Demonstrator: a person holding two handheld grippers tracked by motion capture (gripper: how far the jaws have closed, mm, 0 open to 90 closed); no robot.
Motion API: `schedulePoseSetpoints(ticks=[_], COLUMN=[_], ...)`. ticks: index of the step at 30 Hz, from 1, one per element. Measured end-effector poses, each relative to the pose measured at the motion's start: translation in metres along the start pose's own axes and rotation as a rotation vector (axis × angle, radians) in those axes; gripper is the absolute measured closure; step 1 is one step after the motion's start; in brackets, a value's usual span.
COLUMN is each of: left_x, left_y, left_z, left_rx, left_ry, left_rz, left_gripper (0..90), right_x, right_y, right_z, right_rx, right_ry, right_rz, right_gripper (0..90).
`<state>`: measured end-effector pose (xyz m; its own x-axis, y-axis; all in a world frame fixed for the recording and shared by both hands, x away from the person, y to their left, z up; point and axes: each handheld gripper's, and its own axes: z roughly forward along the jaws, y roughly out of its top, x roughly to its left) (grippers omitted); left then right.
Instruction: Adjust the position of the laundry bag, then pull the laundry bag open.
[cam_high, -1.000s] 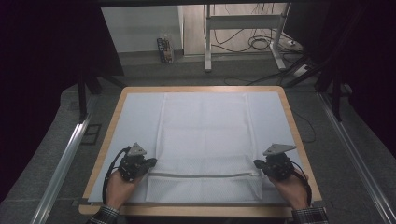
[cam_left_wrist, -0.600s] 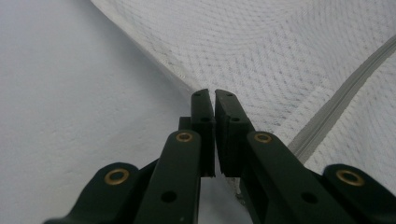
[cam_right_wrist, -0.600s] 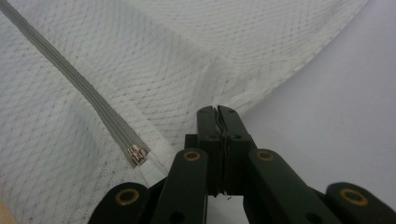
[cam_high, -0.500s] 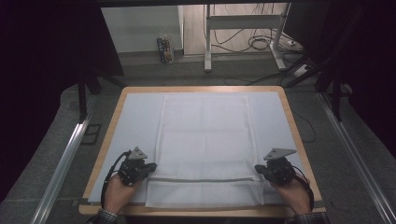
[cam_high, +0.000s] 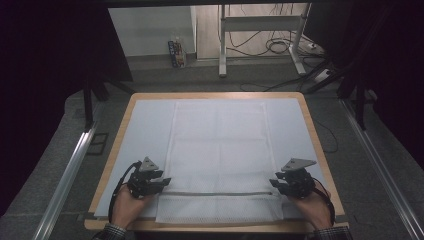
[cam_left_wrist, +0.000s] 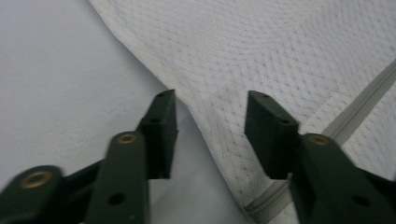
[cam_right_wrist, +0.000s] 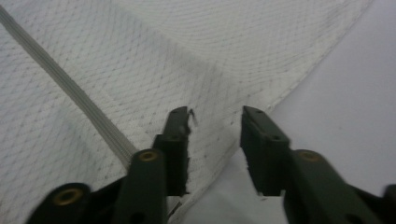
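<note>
The white mesh bag (cam_high: 220, 160) lay spread flat on the pale sheet that covered the desk (cam_high: 320, 145), roughly centred, its long sides running away from the person and its grey zipper (cam_high: 217, 193) crossing it near the end closest to them. The left claw (cam_high: 159, 183) sat at the bag's left edge beside the zipper's end, and the right claw (cam_high: 278, 185) at the right edge by the other end, each carried by a hand (cam_high: 127, 207) low over the cloth. Both claws had just been opening: in the left gripper view the jaws of the left claw (cam_left_wrist: 210, 135) stood apart with the bag's hem running between them untouched, and in the right gripper view the right claw (cam_right_wrist: 215, 144) likewise gaped, the mesh edge lying slack under the gap and gripped by neither pad. Nothing was held. By the look of it the step in hand was letting go after laying the near part of the bag down smooth. The next move would probably call for lifting both claws clear without snagging the netting, then taking fresh holds for a fold or for working the zipper.
</note>
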<state>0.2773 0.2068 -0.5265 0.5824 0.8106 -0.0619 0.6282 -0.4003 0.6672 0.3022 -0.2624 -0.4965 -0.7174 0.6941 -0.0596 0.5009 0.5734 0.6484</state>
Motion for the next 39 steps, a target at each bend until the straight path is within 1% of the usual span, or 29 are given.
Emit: schedulePoseSetpoints(ticks=[3, 4, 5, 6, 7, 8, 9, 10, 12, 13, 17, 18, 22, 27, 28, 31, 33, 34, 37, 39], left_x=[0.001, 0.002, 0.002, 0.002, 0.001, 0.001, 0.000, 0.000, 0.000, 0.001, 0.002, 0.002, 0.002, 0.003, 0.003, 0.003, 0.003, 0.003, 0.003, 0.003], left_y=[-0.001, -0.001, 0.000, 0.000, 0.000, 0.000, 0.001, 0.001, 0.000, 0.000, -0.001, -0.001, -0.001, -0.002, -0.002, -0.002, -0.002, -0.002, -0.002, -0.003], left_z=[0.003, 0.004, 0.004, 0.003, 0.003, 0.003, 0.003, 0.004, 0.005, 0.006, 0.007, 0.007, 0.007, 0.007, 0.007, 0.008, 0.008, 0.008, 0.008, 0.008], left_rx=[-0.004, -0.006, -0.010, -0.015, -0.013, -0.013, -0.009, -0.006, 0.002, 0.009, 0.011, 0.005, 0.002, -0.002, -0.001, 0.006, 0.008, 0.011, 0.011, 0.009], left_ry=[-0.012, -0.015, -0.023, -0.027, -0.032, -0.032, -0.020, -0.019, -0.026, -0.027, -0.033, -0.036, -0.035, -0.032, -0.032, -0.033, -0.035, -0.036, -0.035, -0.036], left_rz=[0.001, -0.002, -0.007, -0.010, -0.001, -0.001, 0.004, 0.007, 0.007, 0.012, 0.010, 0.002, 0.003, 0.009, 0.009, 0.015, 0.020, 0.027, 0.030, 0.031], left_gripper=[34.1, 28.6, 28.6, 25.2, 17.5, 15.0, 15.0, 12.3, 9.1, 7.6, 6.7, 6.7, 6.8, 7.0, 7.2, 7.2, 7.2, 7.2, 7.1, 7.0], right_x=[-0.001, -0.003, -0.003, -0.004, -0.005, -0.005, -0.006, -0.007, -0.008, -0.008, -0.009, -0.009, -0.008, -0.009, -0.009, -0.008, -0.008, -0.009, -0.008, -0.007], right_y=[0.000, 0.000, 0.000, -0.001, -0.001, -0.001, -0.001, -0.002, -0.002, -0.002, -0.002, -0.002, -0.003, -0.002, -0.002, -0.002, -0.002, -0.002, -0.002, -0.003], right_z=[0.001, 0.002, 0.002, 0.003, 0.004, 0.004, 0.005, 0.006, 0.008, 0.010, 0.010, 0.011, 0.011, 0.011, 0.011, 0.011, 0.011, 0.010, 0.008, 0.007], right_rx=[-0.011, -0.017, -0.017, -0.022, -0.038, -0.038, -0.042, -0.045, -0.046, -0.050, -0.044, -0.044, -0.047, -0.066, -0.065, -0.061, -0.065, -0.078, -0.081, -0.070], right_ry=[-0.008, -0.011, -0.011, -0.008, -0.010, -0.010, -0.008, -0.006, -0.007, -0.015, -0.016, -0.016, -0.014, -0.014, -0.007, 0.002, 0.007, 0.018, 0.031, 0.034], right_rz=[0.007, 0.017, 0.017, 0.020, 0.020, 0.020, 0.018, 0.019, 0.015, 0.017, 0.011, 0.011, 0.009, 0.011, 0.013, 0.008, 0.010, 0.023, 0.029, 0.036], right_gripper=[45.3, 39.3, 39.3, 35.9, 28.7, 28.7, 26.1, 22.9, 19.3, 17.6, 16.9, 16.1, 14.8, 11.3, 9.2, 7.2, 3.9, 0.4, 0.0, 0.0])
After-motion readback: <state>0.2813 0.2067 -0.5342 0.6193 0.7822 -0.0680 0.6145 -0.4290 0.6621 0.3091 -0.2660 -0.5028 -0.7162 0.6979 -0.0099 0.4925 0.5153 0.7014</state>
